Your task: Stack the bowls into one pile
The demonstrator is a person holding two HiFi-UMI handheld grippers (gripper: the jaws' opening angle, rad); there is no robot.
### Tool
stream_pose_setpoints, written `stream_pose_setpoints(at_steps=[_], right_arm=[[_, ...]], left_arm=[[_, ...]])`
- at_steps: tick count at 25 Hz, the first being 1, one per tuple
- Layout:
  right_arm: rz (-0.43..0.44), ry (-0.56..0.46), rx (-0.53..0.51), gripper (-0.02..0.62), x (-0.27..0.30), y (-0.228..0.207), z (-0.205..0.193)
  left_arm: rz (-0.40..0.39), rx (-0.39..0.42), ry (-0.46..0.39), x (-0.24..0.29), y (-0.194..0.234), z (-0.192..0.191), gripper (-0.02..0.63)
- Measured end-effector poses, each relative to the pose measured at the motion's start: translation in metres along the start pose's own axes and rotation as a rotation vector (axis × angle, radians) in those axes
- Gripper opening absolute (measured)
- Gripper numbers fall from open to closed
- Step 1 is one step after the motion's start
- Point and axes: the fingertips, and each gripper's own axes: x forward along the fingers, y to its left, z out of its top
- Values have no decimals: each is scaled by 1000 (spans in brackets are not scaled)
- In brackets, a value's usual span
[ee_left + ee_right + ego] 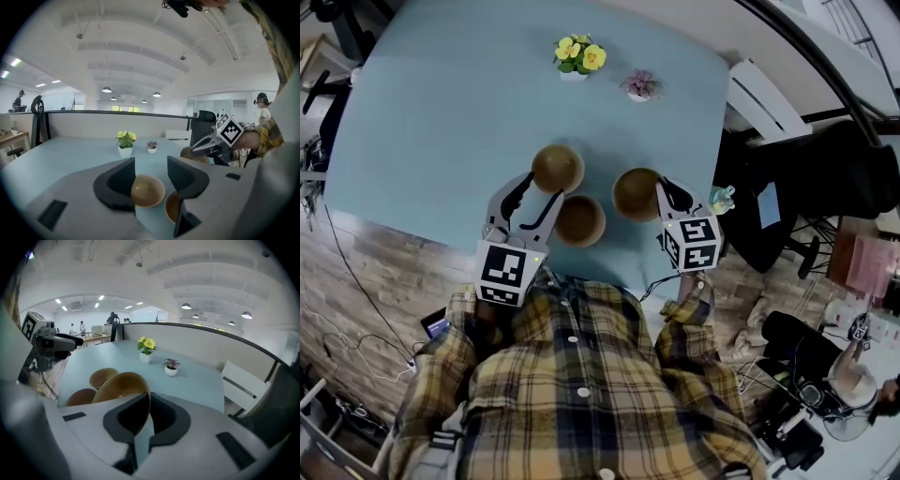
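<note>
Right tongs (149,399) pinch a tilted bowl (119,385) by its rim, hiding the near edge; left tongs (151,163), spread, show a second bowl (147,191) between them and half cover a third bowl (172,206).

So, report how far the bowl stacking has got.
Done: nothing; no bowl sits inside another on the light blue table. In hand: the right tool is shut on the rim of the right-hand round brown wooden bowl, which tilts. The left tool has its jaws apart around the far-left bowl, not clamping it. Left: nest all three, the near middle bowl included, into one pile.
</note>
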Motion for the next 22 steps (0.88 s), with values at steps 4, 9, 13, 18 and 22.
stream_pose_setpoints(at_steps=[4, 9, 13, 18, 22], right_arm=[[66, -28, 3, 15, 3, 30, 11], [151, -43, 21, 15, 12, 68, 18], [217, -44, 52, 15, 18, 93, 18], [273, -26, 82, 15, 24, 119, 12], [296, 3, 96, 15, 27, 132, 1]], left_arm=[[16, -5, -3, -10, 4, -2, 172], [41, -18, -2, -24, 9, -8, 121], [73, -26, 10, -36, 15, -17, 97], [95, -48, 21, -49, 21, -27, 43], [105, -63, 33, -54, 23, -34, 11]])
